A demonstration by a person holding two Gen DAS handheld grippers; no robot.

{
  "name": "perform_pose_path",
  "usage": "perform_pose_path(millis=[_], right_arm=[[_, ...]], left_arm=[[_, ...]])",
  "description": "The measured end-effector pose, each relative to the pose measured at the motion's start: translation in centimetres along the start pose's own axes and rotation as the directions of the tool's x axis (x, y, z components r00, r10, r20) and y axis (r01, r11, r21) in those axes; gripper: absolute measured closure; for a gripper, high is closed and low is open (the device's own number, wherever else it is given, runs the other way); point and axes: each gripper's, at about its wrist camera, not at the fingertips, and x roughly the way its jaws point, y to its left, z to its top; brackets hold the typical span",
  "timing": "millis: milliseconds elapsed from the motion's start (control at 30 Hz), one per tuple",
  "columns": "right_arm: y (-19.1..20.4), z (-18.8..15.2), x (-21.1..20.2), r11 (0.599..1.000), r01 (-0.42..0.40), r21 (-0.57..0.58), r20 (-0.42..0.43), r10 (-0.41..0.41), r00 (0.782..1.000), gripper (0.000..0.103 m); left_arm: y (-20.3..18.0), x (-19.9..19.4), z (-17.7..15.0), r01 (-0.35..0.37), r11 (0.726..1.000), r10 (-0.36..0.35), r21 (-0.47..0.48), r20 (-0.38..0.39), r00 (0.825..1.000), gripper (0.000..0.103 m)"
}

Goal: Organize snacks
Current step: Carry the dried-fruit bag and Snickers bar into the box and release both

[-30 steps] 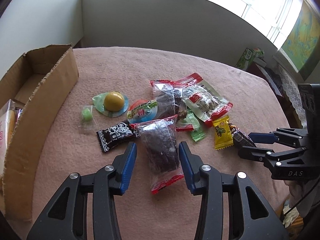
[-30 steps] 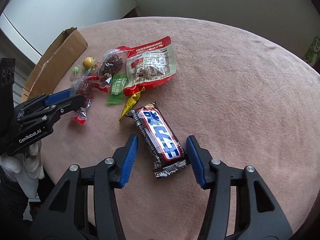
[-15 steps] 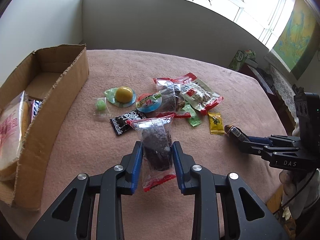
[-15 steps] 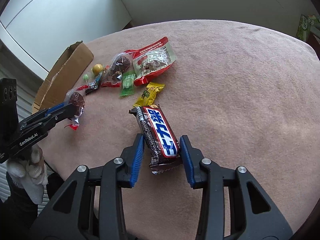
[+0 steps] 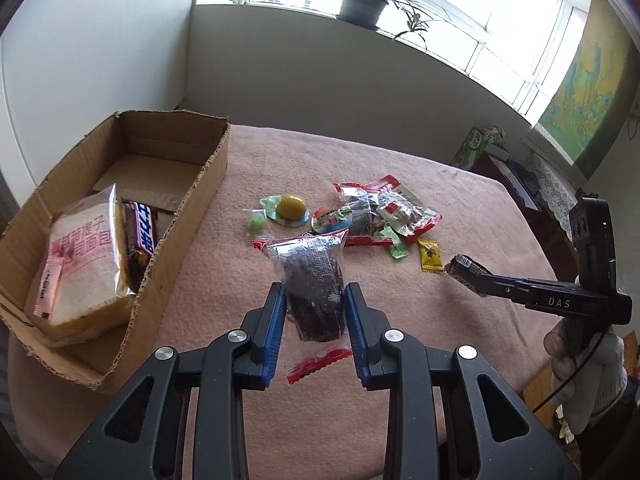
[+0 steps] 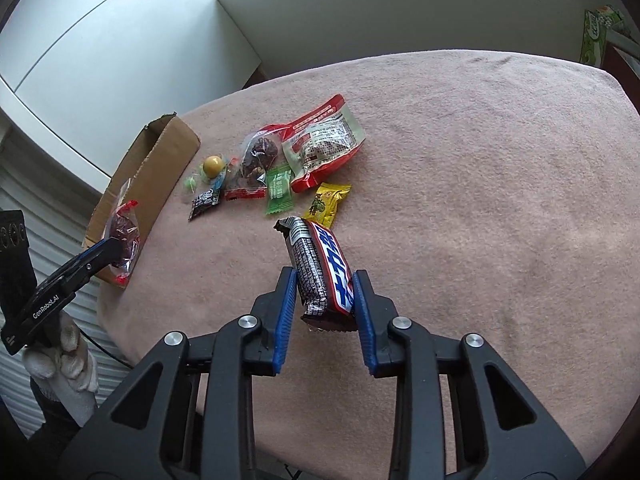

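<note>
Left tongs (image 5: 314,312): we grip a clear dark-snack packet (image 5: 314,280); side reads "GenRobot.AI".
Right tongs (image 6: 325,308): closing, pads pressing a chocolate bar (image 6: 322,272); side reads "DAS".

**Both claws carry snacks above the tabletop**

The right claw (image 6: 325,304) is closing on a chocolate bar (image 6: 322,272), its blue pads pressing the wrapper. At left, the left claw (image 6: 114,249) holds a clear dark-filled packet (image 6: 125,232) beside the cardboard box (image 6: 156,168). Loose snacks (image 6: 280,168) lie clustered on the pink tabletop (image 6: 480,200).
</note>
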Motion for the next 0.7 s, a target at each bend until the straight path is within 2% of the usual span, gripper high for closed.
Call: perform_pose_path(millis=[167,400,700], right_arm=[[1.8,0.7,-1.5,1.000,-0.029,-0.002,0.056,0.029,0.998,0.074],[6.4,3.8,-1.9,0.995,-0.091,-0.046,0.097,0.095,0.991,0.074],[15.4,8.3,2.0,0.978,-0.149,-0.149,0.078,0.162,0.984,0.074]], left_arm=[[1.0,-1.3,0.1,0.009,1.000,-0.008,-0.012,0.024,1.000,0.075],[3.0,-3.5,1.0,0.005,1.000,-0.003,-0.029,0.070,0.998,0.075],[8.8,-3.8,3.5,-0.083,0.992,0.092,-0.094,0.096,0.991,0.075]])
